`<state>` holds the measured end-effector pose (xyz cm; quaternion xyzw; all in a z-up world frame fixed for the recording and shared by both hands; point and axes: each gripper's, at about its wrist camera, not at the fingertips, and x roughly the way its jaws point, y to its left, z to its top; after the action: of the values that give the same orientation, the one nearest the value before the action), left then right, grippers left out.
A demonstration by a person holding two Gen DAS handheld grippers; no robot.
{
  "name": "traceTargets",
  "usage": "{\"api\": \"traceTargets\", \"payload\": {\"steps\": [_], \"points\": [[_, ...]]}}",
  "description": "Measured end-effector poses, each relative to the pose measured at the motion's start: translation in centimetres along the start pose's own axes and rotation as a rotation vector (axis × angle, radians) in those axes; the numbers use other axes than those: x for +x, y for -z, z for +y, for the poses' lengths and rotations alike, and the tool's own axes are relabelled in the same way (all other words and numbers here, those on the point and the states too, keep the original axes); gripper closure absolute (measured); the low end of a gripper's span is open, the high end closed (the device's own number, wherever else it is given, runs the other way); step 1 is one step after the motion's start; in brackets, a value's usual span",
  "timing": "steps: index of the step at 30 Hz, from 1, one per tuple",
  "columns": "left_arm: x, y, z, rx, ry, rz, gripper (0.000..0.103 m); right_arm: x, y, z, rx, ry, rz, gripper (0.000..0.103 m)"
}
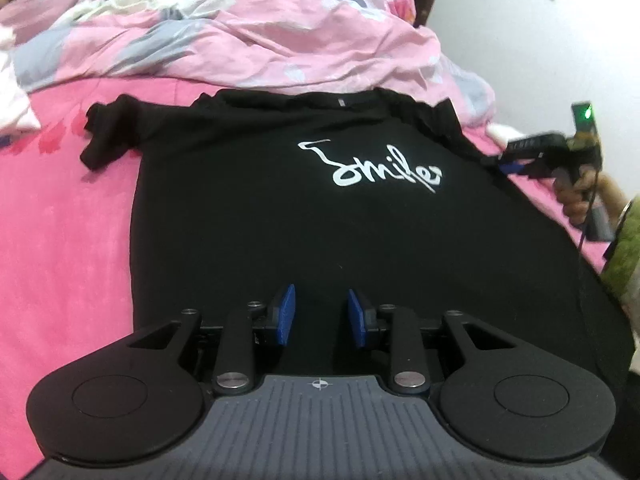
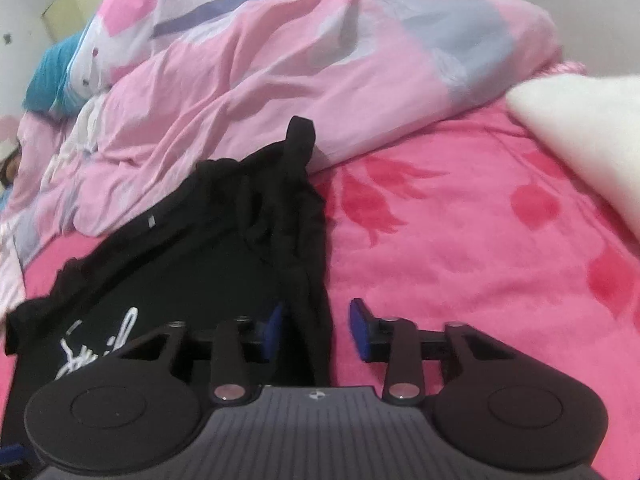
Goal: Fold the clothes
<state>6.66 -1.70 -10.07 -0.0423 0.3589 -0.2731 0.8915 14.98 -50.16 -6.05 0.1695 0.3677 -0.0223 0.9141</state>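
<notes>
shirt: black tee (image 1: 320, 220) w/ white script print, laid flat on pink bedsheet (image 1: 60, 260), fills ctr of left wrist view; collar at top, near edge under the gripper
shirt sleeve L: bunched/crumpled at upper left of tee in left wrist view (image 1: 106, 132)
shirt sleeve R: in right wrist view, rumpled black folds (image 2: 288, 200) run from ctr up toward the duvet; tip touches duvet edge
left gripper (image 1: 320, 316): bottom ctr of left wrist view, over lower part of tee; blue pads (image 1: 285, 314) apart w/ a clear gap, nothing pinched btwn them, so open
right gripper (image 2: 316, 330): bottom ctr of right wrist view; pads apart in frame, side edge of tee lies in the gap, left pad over black fabric, right pad over pink sheet; pads not pressing on cloth, so open
right gripper, other view: far right of left wrist view (image 1: 540, 152), held by a hand (image 1: 576, 196), at tee's right shoulder edge; blurred
duvet: pink/grey/white patchwork (image 1: 260, 40), heaped across top of both views, just behind collar
pillow: white, upper right of right wrist view (image 2: 580, 120), on the sheet, well apart from tee
sheet print: red flower shapes right of tee in right wrist view
</notes>
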Motion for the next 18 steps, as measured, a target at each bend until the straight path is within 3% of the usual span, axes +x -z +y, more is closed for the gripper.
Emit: {"api": "traceTargets", "payload": {"steps": [1,5,9,14,16,17,18], "points": [[-0.1,0.1,0.1,-0.007,0.004,-0.008,0.073,0.1,-0.1,0.0,-0.007,0.007,-0.013,0.098],[-0.2,0.4,0.3,-0.021,0.014,-0.024,0.073,0.4,-0.7,-1.3,0.044,0.033,-0.073,0.099],[-0.2,0.5,0.4,-0.027,0.020,-0.030,0.073,1.7,-0.3,-4.1,0.157,0.014,-0.073,0.100],[-0.1,0.6,0.2,-0.018,0.014,-0.033,0.073,1.9,-0.2,-4.7,0.179,0.003,-0.096,0.101],[-0.1,0.6,0.2,-0.014,0.011,-0.034,0.073,1.4,-0.3,-5.2,0.216,-0.016,-0.086,0.098],[-0.1,0.6,0.2,-0.013,0.010,-0.034,0.073,0.9,-0.5,-5.5,0.246,-0.028,-0.078,0.090],[-0.1,0.6,0.2,-0.014,0.011,-0.034,0.073,0.1,-0.5,-5.7,0.272,-0.034,-0.077,0.076]]}}
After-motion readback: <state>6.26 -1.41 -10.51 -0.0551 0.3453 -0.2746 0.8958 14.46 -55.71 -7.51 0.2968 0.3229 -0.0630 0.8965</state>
